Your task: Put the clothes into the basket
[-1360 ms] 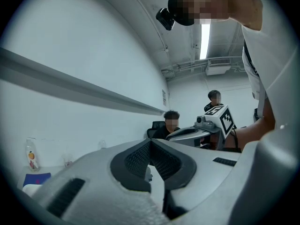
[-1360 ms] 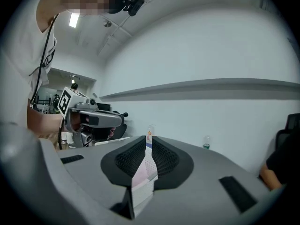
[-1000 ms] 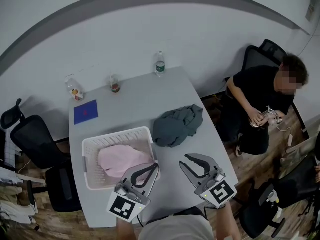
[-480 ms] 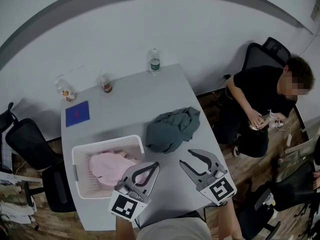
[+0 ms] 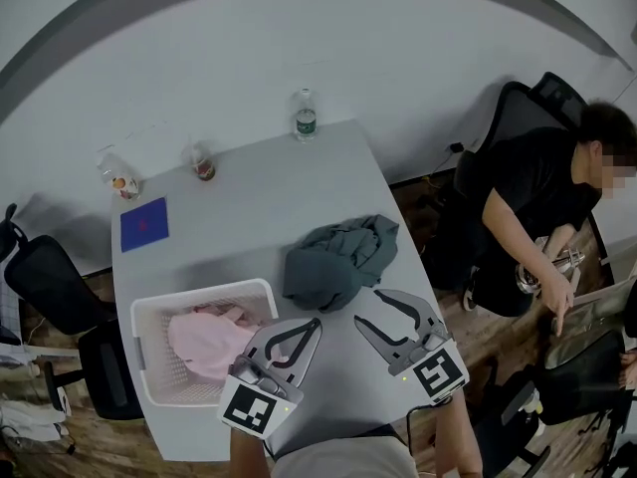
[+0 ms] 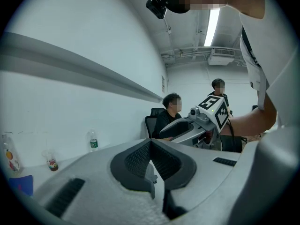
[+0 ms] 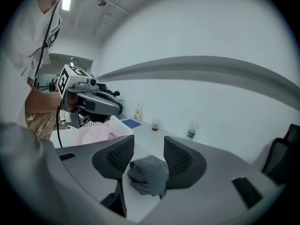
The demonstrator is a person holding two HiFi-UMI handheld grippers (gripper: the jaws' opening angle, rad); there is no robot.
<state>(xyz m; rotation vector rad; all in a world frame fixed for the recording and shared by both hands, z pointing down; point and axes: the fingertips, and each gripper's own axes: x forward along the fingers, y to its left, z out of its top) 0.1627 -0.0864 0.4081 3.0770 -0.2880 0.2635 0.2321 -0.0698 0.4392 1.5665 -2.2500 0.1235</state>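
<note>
Roughly half done, judging by the layout: pink garment (image 5: 204,339) lies in the basket (image 5: 199,292), just left of the left tool (image 5: 311,325). Grey garment (image 5: 333,262) is not in yet, heaped on the worktop (image 5: 249,207) just ahead of the right tool (image 5: 368,307) and just beside the basket's right wall. Right tool: jaws apart, have just been opening; grey heap lines up in the gap in its own view, but the pads are not on it, so nothing is gripped. Left tool: jaws together, empty. Left to do: grab grey, carry it left over the rim, drop. Room: bare worktop between the two tools and ahead past the heap. Worktop's right edge runs close on the right tool's right, near edge just under both tools. Water bottle (image 5: 305,116), cup (image 5: 203,164) and blue card (image 5: 144,224) sit far ahead, out of the path. Seated person (image 5: 542,207) is well off to the right, clear of the worktop.
</note>
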